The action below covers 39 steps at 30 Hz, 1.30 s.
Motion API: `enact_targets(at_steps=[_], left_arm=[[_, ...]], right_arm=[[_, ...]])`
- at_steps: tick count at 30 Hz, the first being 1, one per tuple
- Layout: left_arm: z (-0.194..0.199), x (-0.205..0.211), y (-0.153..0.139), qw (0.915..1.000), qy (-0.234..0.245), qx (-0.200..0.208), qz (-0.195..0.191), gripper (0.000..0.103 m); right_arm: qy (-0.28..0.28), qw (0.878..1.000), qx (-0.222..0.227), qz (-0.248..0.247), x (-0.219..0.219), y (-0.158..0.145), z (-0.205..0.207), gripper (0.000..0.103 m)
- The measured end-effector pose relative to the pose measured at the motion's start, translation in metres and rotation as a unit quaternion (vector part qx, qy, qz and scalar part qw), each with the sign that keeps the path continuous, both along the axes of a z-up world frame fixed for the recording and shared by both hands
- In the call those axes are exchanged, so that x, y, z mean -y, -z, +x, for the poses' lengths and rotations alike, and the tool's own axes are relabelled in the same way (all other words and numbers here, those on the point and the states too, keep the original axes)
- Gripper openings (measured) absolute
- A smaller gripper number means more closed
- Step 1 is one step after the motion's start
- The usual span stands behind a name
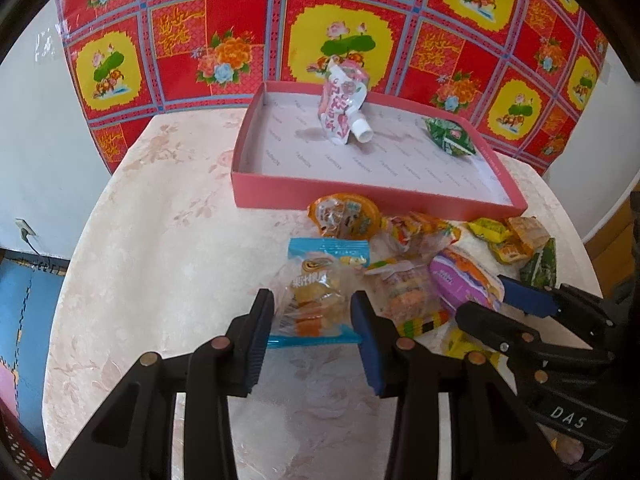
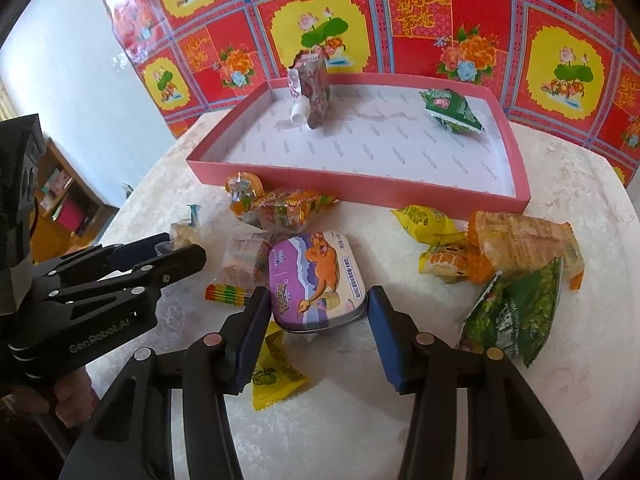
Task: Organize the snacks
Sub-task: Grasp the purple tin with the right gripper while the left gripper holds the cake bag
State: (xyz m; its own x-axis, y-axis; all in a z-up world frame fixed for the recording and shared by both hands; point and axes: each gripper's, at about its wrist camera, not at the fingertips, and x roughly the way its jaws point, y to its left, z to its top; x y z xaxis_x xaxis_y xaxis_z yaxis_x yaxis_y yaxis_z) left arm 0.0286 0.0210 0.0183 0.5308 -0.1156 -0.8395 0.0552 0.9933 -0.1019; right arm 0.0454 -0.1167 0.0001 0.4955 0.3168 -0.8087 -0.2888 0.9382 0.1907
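On the counter (image 1: pixel 132 248) we record a pink tray (image 2: pixel 352 184) holding a spouted pouch (image 2: pixel 312 92) and a green packet (image 2: pixel 452 110); loose snacks lie before it. We find the left hand-held gripper (image 1: pixel 312 312) clamped on a clear, blue-edged snack bag (image 1: pixel 316 292). We note the right hand-held gripper (image 2: pixel 320 320) straddling a purple tin (image 2: pixel 316 276), jaws ajar, apparently not gripping.

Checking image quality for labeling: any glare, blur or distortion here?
Left wrist view: heavy fisheye bending of the pink box, glare on the glossy wall cloth. Right wrist view: same curvature, purple tin sharp, dark vignette in corners.
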Motion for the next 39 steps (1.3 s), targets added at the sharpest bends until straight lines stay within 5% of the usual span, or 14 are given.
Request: enact_targets(at_steps=[39], left_arm=[[0.042,0.002,-0.049,0.9989,-0.002,0.040,-0.025,0.042]], right_arm=[[0.057,0.996,0.041,0.053,0.050,-0.047,0.009,0.050]])
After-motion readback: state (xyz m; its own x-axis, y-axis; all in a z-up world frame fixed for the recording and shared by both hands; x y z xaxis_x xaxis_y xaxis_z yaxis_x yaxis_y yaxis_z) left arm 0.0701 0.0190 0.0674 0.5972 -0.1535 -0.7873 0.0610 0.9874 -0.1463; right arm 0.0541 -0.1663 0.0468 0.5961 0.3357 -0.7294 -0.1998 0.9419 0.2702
